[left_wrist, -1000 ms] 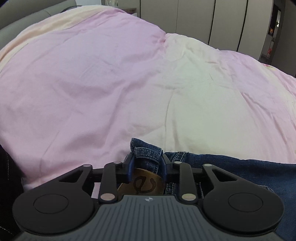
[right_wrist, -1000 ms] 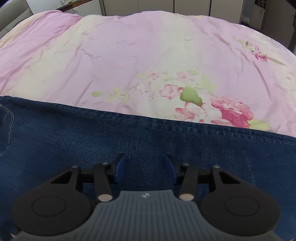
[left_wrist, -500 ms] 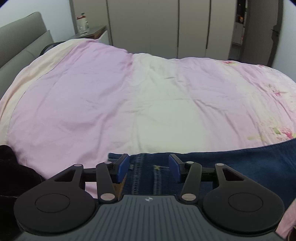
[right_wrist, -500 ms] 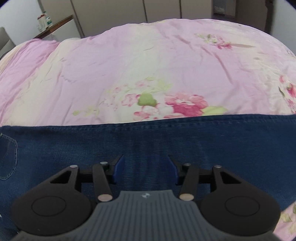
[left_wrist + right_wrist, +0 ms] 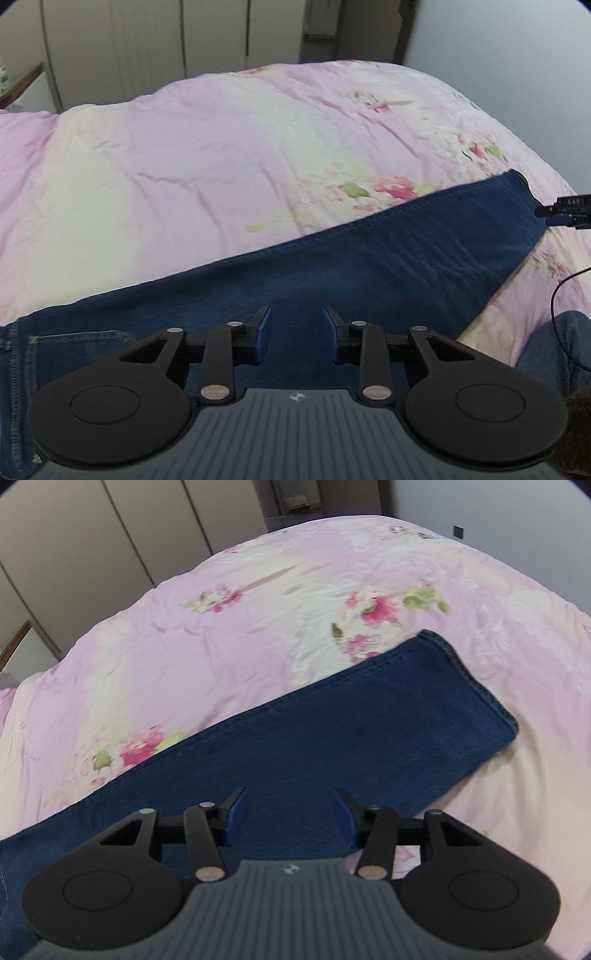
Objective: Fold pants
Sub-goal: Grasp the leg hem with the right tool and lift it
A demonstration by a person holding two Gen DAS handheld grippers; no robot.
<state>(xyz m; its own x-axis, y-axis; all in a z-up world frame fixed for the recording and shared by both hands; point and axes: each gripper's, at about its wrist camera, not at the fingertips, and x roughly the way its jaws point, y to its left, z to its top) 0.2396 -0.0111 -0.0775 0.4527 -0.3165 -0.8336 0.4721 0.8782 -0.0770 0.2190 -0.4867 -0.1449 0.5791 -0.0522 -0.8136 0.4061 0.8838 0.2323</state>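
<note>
Covering most of both views, a pink floral quilt [image 5: 207, 155] is seen spread over the bed, with pale cupboard doors [image 5: 147, 44] at the far side. The pants [image 5: 369, 266], dark blue denim, are laid flat on the quilt as a long band running from near left to far right. In the right wrist view the hem end [image 5: 476, 698] lies at far right, a stitched edge visible. In the left wrist view a back pocket [image 5: 77, 343] is seen at near left. The left gripper [image 5: 297, 339] is held above the denim, its jaws closing, with nothing pinched between the blue pads. The right gripper [image 5: 288, 818] is held spread over the leg, short of the hem, no fabric gripped. Its tip [image 5: 565, 214] is also seen at far right in the left view, just beside the hem.
</note>
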